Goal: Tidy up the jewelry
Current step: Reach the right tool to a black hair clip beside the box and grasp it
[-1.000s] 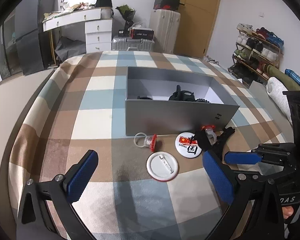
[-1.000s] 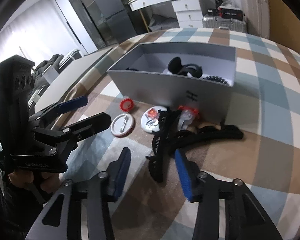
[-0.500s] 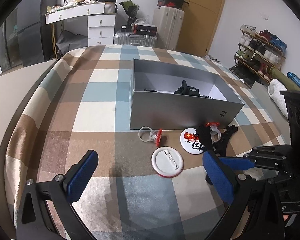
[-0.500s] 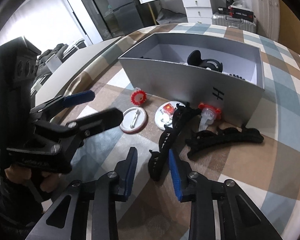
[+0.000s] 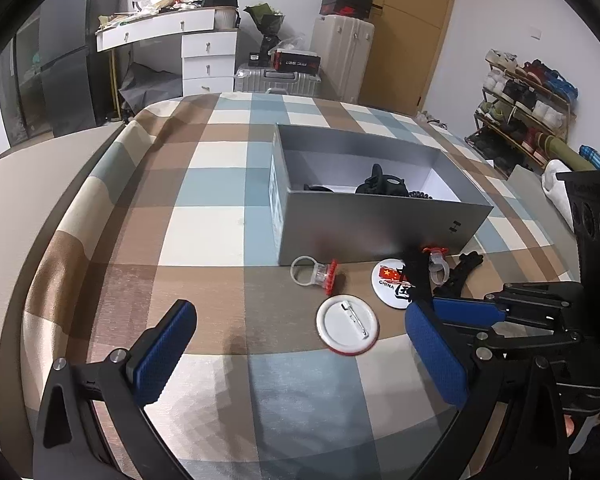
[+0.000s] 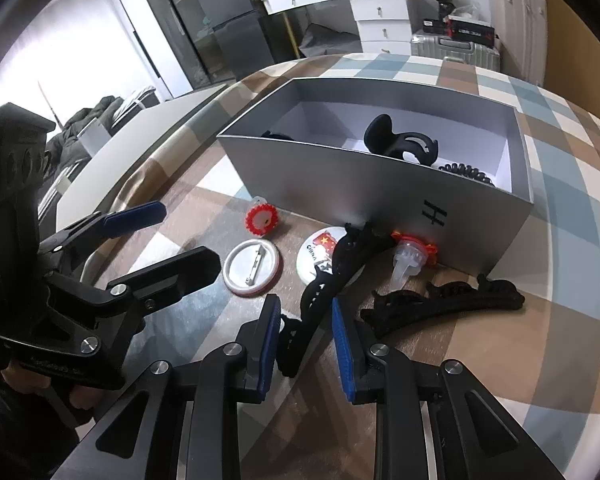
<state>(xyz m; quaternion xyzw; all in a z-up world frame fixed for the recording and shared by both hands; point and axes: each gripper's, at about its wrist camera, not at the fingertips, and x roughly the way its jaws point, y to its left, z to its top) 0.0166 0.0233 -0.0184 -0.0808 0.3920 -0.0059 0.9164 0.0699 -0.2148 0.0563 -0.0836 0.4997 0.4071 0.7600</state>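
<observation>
Right wrist view shows a long black hair clip lying on the checked blanket, its near end between the blue pads of the right gripper; the jaws are closing on it and stand narrow, with a small gap still showing on the right side of the clip. Its far end lies across a white badge with a red flag. Just to the right lies a second black hair clip, and beyond that a clear ring with a red top close against the near wall of the grey box. To the left of the badge sits another round badge, pin side up, and farther off a red-topped ring. Inside the box are a black claw clip and a coiled black hair tie. From the left wrist view the left gripper stands wide open above the blanket, holding nothing, with the pin-backed badge ahead of it
</observation>
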